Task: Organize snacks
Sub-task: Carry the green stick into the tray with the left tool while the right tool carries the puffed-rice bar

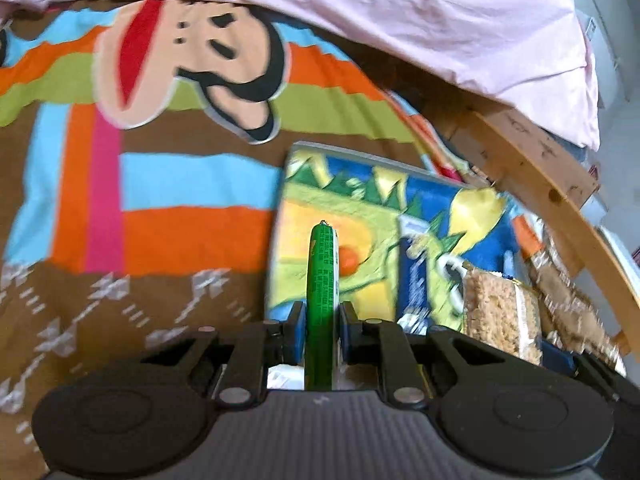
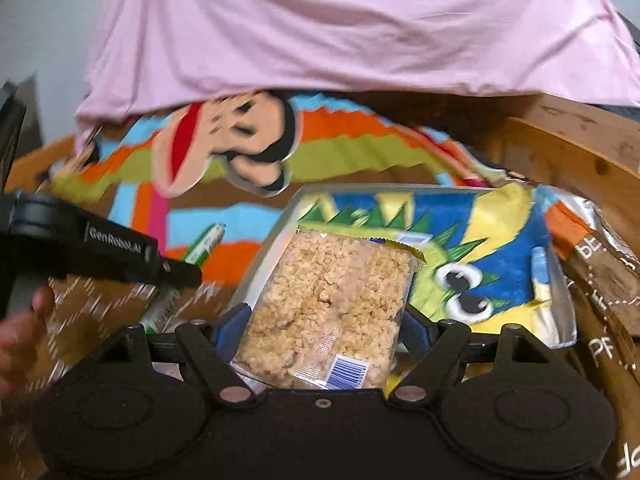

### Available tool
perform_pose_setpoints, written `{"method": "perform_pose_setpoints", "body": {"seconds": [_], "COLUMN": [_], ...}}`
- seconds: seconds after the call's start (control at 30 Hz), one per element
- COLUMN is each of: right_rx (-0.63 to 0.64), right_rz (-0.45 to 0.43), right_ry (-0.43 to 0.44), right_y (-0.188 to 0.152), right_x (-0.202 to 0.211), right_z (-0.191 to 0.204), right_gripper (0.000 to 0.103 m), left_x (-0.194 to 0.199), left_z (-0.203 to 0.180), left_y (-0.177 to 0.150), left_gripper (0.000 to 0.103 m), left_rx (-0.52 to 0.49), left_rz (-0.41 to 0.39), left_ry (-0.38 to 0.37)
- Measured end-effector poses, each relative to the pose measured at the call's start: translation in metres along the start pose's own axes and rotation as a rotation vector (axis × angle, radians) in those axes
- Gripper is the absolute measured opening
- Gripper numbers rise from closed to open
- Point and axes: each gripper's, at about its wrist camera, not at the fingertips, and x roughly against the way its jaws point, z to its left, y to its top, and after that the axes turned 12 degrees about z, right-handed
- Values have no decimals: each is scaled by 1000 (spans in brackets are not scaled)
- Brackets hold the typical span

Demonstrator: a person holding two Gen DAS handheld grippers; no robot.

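Now: left tool [image 1: 323,312] nipped tight on green stick pack [image 1: 322,272]; right tool [image 2: 320,320] spread wide, clamping rice-crisp bar [image 2: 324,304]. Both carried above dino bag [image 2: 500,240] on blanket [image 1: 160,184]. Step: transport. Next: needs drop spot, release w/ care.

"GenRobot.AI" printed on the left gripper [image 2: 182,270]

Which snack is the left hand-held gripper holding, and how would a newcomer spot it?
Start at the striped cartoon blanket, then find the dinosaur bag lying on it. In front of that, the left hand-held gripper pinches a thin green stick; unlike the crumbly rice bar, it is slim, solid green and printed.
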Motion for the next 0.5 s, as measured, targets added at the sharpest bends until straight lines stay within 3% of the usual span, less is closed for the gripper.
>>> {"method": "perform_pose_setpoints", "body": {"seconds": [0.2, 0.5], "right_rx": [-42, -55], "right_rz": [-47, -24], "right_ry": [-56, -77], "right_y": [20, 27], "right_x": [-27, -65], "right_z": [-43, -87], "right_gripper": [79, 79], "left_x": [-46, -104], "left_z": [-35, -65], "left_y": [34, 58], "left_gripper": [19, 19], "left_rx": [-37, -82], "left_rz": [-2, 17], "left_ry": [-12, 4]}}
